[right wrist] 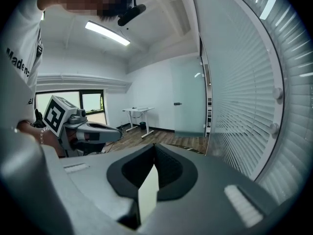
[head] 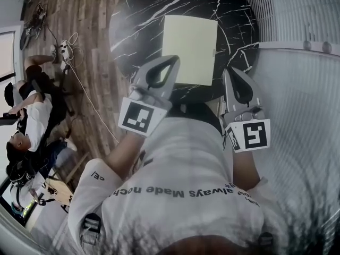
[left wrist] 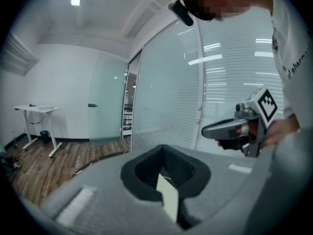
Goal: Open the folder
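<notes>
Head view, folder (head: 189, 49) (closed) near table (head: 138, 15) edge

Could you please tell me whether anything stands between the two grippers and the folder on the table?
Nothing visible does. The pale folder lies alone on the round black table; the left gripper and right gripper, jaws together, hang by its near edge with nothing between.

The table (head: 139, 20) is round. Its top is black with white veining, and it stands on a wood-plank floor (head: 87, 47). One item lies directly on the top: a pale yellow folder (head: 189, 47). The folder is rectangular, flat and closed, with a small tab on its right edge. It sits right of the top's centre, toward the near rim.
</notes>
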